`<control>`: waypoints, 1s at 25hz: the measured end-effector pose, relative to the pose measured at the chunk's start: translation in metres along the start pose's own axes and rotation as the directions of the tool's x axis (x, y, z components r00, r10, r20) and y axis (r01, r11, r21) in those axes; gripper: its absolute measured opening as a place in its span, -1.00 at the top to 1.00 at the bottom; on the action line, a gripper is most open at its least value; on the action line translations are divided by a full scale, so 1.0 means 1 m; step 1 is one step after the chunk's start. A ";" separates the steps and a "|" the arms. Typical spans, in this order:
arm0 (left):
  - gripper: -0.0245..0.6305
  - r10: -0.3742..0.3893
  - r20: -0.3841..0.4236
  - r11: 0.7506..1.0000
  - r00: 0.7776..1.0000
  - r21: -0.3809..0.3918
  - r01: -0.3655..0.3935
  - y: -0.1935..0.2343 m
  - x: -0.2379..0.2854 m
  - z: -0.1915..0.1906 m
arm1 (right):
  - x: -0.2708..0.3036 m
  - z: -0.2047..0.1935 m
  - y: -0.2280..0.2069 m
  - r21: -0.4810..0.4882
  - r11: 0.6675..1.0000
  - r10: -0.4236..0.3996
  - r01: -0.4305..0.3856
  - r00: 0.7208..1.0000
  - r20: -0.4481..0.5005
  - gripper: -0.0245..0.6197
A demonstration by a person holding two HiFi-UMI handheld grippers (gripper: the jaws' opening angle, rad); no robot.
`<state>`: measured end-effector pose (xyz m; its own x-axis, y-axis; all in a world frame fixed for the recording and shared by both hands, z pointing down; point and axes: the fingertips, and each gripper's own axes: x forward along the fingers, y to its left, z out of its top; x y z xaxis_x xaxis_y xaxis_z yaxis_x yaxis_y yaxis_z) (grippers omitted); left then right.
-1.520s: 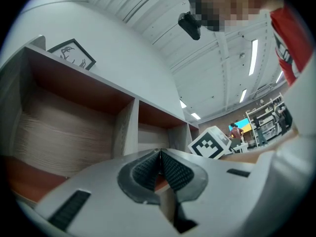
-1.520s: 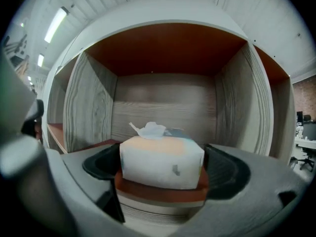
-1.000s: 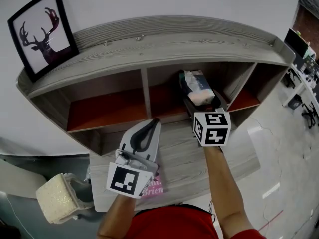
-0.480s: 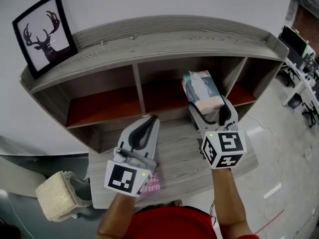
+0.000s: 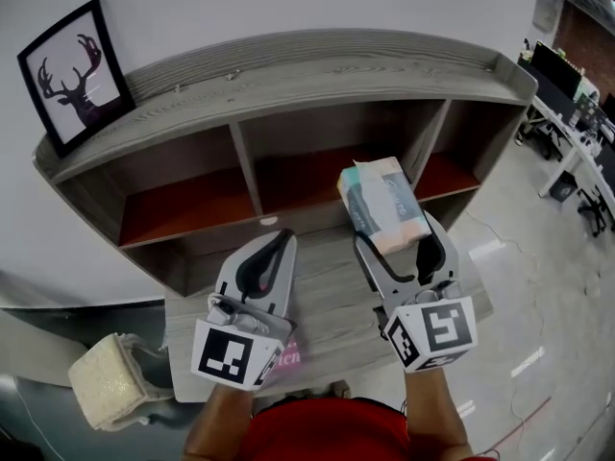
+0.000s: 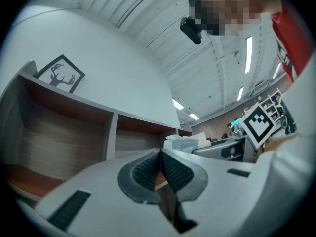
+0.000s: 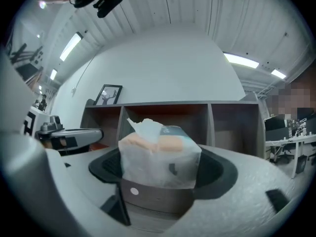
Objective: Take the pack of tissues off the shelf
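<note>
Against the white wall stands the 3-bay shelf (image 5: 288,75). The pack of tissues (image 5: 384,205) hangs clear of it, pinched between the right gripper's (image 5: 395,236) wide-set jaws above the table (image 5: 332,301). Left gripper (image 5: 280,240) is closed, empty. Removal looks nearly done; next, a gentle set-down.

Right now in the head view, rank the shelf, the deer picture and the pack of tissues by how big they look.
Largest: shelf, by far.
Then deer picture.
Smallest: pack of tissues, a bit smaller than the picture; it looks nearer the camera, so true sizes stay unsure.
</note>
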<state>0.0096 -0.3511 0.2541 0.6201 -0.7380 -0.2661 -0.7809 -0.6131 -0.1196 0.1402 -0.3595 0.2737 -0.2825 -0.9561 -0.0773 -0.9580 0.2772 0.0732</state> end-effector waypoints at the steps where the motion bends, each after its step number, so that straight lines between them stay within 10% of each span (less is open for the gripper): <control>1: 0.90 0.001 0.000 1.000 1.000 0.000 -0.001 -0.001 -0.001 0.000 | -0.005 -0.002 0.000 0.002 1.000 0.000 0.000 1.000 0.000 -0.32; 25: 0.90 0.018 -0.017 1.000 1.000 0.012 -0.018 -0.004 -0.010 -0.002 | -0.024 -0.015 0.008 0.015 1.000 0.022 -0.022 1.000 0.000 -0.29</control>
<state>0.0069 -0.3415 0.2594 0.6069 -0.7538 -0.2518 -0.7929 -0.5961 -0.1265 0.1399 -0.3359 0.2908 -0.3031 -0.9500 -0.0756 -0.9524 0.2991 0.0597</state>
